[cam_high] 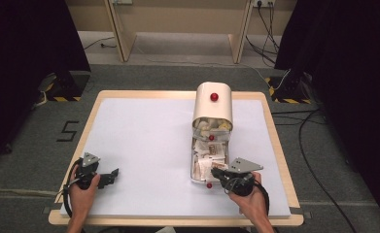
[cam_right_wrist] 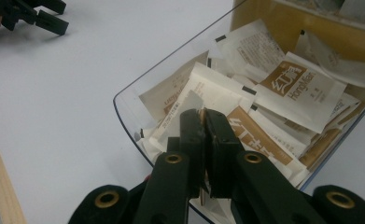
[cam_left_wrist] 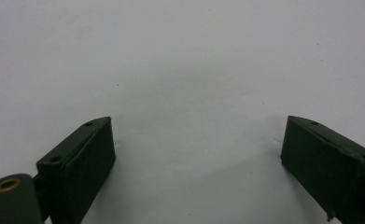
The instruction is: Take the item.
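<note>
A clear plastic tray full of white and brown tea sachets lies right of the table's middle. Behind it stands a cream bin with a red knob. My right gripper is at the tray's near end. In the right gripper view its jaws are shut on the thin edge of a white sachet above the pile of sachets inside the tray's rim. My left gripper rests at the near left, open over bare white table.
The white table top has a wooden border. The left gripper appears far off in the right gripper view. Cables and dark stands lie on the grey floor around the table.
</note>
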{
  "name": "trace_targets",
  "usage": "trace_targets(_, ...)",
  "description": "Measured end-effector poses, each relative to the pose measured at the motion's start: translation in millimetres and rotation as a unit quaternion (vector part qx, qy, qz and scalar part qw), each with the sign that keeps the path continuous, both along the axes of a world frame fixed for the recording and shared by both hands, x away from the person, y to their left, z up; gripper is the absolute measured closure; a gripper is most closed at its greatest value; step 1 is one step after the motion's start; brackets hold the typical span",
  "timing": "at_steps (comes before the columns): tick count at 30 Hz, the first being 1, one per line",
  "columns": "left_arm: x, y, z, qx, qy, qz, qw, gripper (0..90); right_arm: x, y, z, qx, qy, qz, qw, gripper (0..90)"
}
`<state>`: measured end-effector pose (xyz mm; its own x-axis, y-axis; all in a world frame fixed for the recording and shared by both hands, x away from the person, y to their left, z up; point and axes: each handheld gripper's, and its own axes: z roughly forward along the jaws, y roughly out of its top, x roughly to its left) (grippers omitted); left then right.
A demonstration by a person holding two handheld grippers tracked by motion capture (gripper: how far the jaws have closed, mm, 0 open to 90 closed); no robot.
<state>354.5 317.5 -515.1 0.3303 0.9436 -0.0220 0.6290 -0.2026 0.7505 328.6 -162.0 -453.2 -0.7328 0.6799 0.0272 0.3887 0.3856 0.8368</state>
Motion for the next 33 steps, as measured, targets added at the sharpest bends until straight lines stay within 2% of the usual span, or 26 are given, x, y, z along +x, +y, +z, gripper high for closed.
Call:
trace_targets(21,0.0,0.0,0.0,0.000,0.000,0.000,1.0000,9.0,0.2,-3.8,17.6,0.025,-0.017,-0.004,0.9995,87.2)
trace_targets(33,0.0,-0.2,-0.1,-0.001,-0.001,0.001,1.0000,9.0,5.7,-8.2,37.5,0.043,-0.036,-0.014,0.9983,87.2)
